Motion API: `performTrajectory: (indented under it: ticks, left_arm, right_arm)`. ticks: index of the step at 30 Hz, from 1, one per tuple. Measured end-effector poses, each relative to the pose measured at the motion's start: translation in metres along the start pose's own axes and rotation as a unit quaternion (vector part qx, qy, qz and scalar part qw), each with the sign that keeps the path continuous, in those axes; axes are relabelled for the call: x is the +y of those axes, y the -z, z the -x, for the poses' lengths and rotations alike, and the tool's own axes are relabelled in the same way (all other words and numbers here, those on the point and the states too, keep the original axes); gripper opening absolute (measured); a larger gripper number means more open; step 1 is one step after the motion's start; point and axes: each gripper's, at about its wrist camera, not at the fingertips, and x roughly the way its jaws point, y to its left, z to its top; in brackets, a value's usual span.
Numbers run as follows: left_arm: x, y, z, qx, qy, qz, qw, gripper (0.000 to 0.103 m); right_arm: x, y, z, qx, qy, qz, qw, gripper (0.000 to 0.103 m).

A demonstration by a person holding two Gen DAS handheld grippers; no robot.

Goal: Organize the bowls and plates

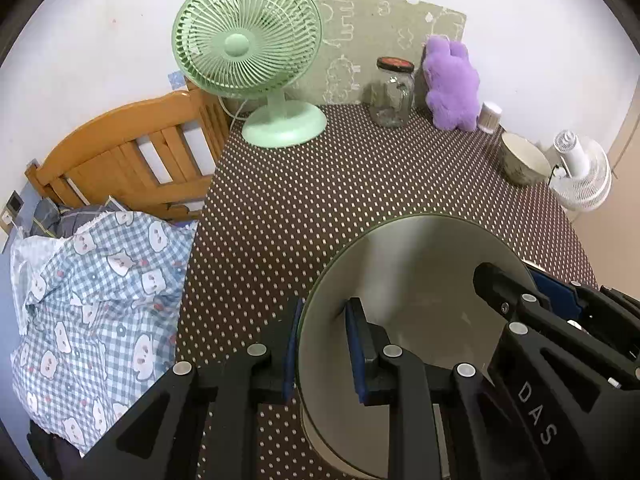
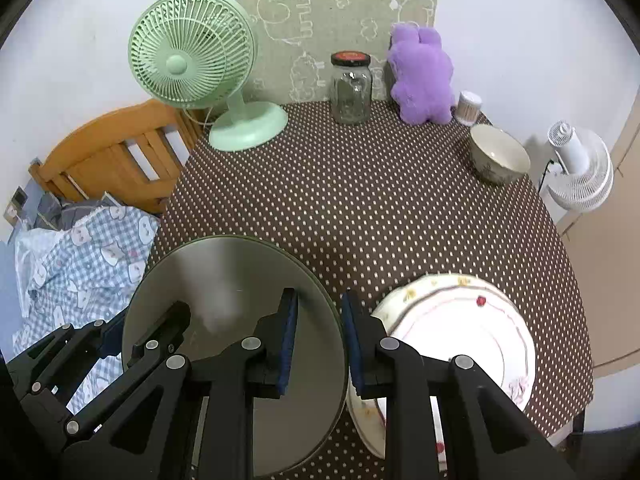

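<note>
Left wrist view: the left gripper [image 1: 320, 344] is pinching the left rim of a plain grey-green plate [image 1: 416, 280], one blue pad outside the rim and one inside. The right gripper [image 1: 532, 300] is reaching in from the right and gripping the opposite rim of the same plate. The plate is sitting above the brown dotted tablecloth [image 1: 320, 200], near its front.

Right wrist view: the right gripper [image 2: 319, 344] is clamping the plate's [image 2: 224, 280] right rim between its narrowly set blue pads, while the left gripper [image 2: 152, 332] is holding the far edge at lower left. A white patterned plate [image 2: 460, 320] is lying just beside the grey-green one, to its right, partly behind the right finger.

Further items on the tablecloth: a bowl [image 2: 498, 154] near the right edge; a green fan [image 2: 192, 52] at the back left; a glass jar [image 2: 351, 88]; a purple plush toy [image 2: 420, 76]. A white fan [image 2: 580, 168] is standing off the table at right.
</note>
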Motion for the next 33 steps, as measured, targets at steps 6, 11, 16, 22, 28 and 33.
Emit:
performTrajectory:
  ticks: [6,11,16,22,28,33]
  left_arm:
    - [-0.003,0.020,-0.006,0.018,0.005,-0.005,0.9998,0.019]
    - [-0.005,0.033,-0.012,0.034,-0.002,-0.014,0.9993,0.019]
    - [-0.002,0.041,-0.019,0.049,-0.005,-0.009,0.9988,0.019]
    - [-0.002,0.047,-0.026,0.056,-0.013,-0.010,0.9983,0.019]
    - [0.001,0.046,-0.030,0.052,-0.022,-0.010,0.9983,0.019]
    - [0.006,0.048,-0.041,0.070,-0.022,-0.002,0.9973,0.019]
  right_arm:
    - [-0.003,0.022,-0.005,0.018,0.003,-0.004,1.000,0.026]
    - [-0.001,0.035,-0.013,0.037,0.009,0.004,0.999,0.026]
    - [0.000,0.043,-0.023,0.053,0.008,0.008,0.999,0.026]
    - [0.003,0.049,-0.035,0.068,0.010,0.015,0.998,0.026]
    - [0.002,0.048,-0.043,0.077,0.002,0.013,0.997,0.026]
    - [0.006,0.050,-0.053,0.086,0.001,0.018,0.996,0.026]
